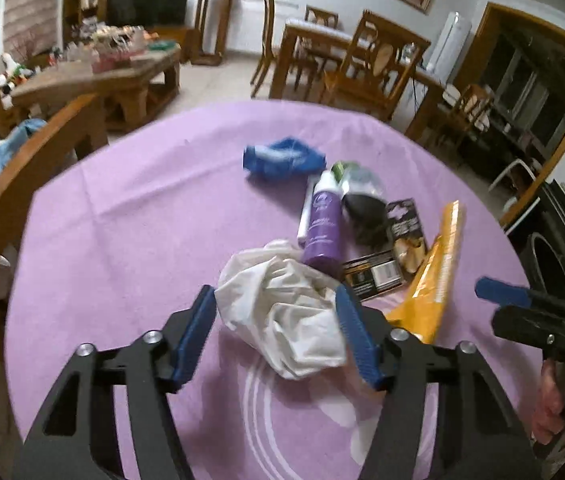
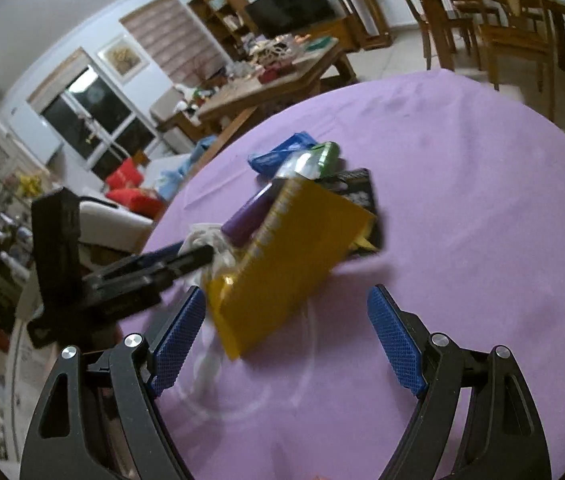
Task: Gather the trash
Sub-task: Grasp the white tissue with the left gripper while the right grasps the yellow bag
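Observation:
A crumpled white plastic bag (image 1: 282,320) lies on the purple tablecloth (image 1: 122,220). My left gripper (image 1: 274,296) has its blue pads against both sides of the bag. Beyond it is a heap of trash: a purple bottle (image 1: 322,220), a blue wrapper (image 1: 282,158), a black pouch (image 1: 366,216), black cards (image 1: 374,276) and a yellow packet (image 1: 438,268). In the right wrist view my right gripper (image 2: 286,292) stands open, with the near end of the yellow packet (image 2: 290,256) between its fingertips and no pad touching it.
A wooden chair back (image 1: 22,168) curves along the table's left edge. A cluttered coffee table (image 1: 122,68) and a dining set (image 1: 362,60) stand beyond. A person's hand (image 1: 550,400) holds the right gripper's handle at the table's right side.

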`<state>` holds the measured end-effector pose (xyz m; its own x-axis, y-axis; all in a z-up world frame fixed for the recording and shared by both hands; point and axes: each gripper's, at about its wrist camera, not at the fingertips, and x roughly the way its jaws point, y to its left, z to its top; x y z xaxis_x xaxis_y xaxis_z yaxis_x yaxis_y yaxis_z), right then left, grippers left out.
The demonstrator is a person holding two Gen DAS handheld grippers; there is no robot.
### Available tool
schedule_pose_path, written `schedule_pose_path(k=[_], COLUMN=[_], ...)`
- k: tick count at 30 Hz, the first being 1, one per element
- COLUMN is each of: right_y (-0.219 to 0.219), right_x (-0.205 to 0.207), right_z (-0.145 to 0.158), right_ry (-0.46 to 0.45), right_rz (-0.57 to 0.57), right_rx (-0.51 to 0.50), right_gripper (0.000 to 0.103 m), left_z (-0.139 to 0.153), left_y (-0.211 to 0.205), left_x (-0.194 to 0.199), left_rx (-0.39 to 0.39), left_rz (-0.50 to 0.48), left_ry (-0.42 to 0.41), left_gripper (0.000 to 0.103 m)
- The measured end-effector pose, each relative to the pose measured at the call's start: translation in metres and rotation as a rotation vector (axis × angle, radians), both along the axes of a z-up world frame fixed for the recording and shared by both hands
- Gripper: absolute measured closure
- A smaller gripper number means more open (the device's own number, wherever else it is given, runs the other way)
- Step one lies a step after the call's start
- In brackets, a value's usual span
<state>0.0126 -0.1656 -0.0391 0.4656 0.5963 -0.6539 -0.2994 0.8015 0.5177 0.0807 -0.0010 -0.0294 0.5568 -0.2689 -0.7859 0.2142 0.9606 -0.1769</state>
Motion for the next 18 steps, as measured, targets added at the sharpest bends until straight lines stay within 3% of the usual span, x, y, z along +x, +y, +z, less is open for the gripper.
schedule_pose_path(k=[2,4,5,6,7,10,15,18], right_y=[0.013,0.028,0.033,0.039,0.046,0.053,0.033,0.011], right_x=[0.012,0.023,0.025,0.028,0.030,0.022,0.002,-0.012], right_z=[0.000,-0.003,-0.004,-0.006,-0.008,-0.006,0.004,0.016], right_ry=[-0.008,-0.002,-0.005,-0.005,-0.007,-0.055,-0.121,-0.158], right_rz=[-0.007,-0.003,0.004,0.013,0.024,0.034,0.042,0.023], right_rx=[-0.050,-0.091,-0.098,-0.107,-0.116,-0.138,-0.082,-0.038], right_gripper=[0.021,0.023,0.033,0.052,0.054,0.064,0.087,0.091], left_z=[-0.008,-0.009,-0.010,-0.010,-0.008,-0.004,0.011,0.020], left_y=[0.001,0.004,0.006,0.008,0.012,0.021,0.029,0.031], left_x=[0.003,0.004,0.004,0.003,0.001,-0.008,-0.024,-0.033], left_rx=[0.009,-0.015,-0.022,-0.035,-0.051,-0.077,-0.138,-0.152], left_rz=[-0.012,-0.018,-0.013,-0.007,-0.001,0.016,0.023,0.029], left_ry=[0.011,0.014,0.016,0.013,-0.001,-0.029,-0.112,-0.147], left_gripper=[0.056,0.075,0.076,0.080,0.083,0.089,0.090,0.090])
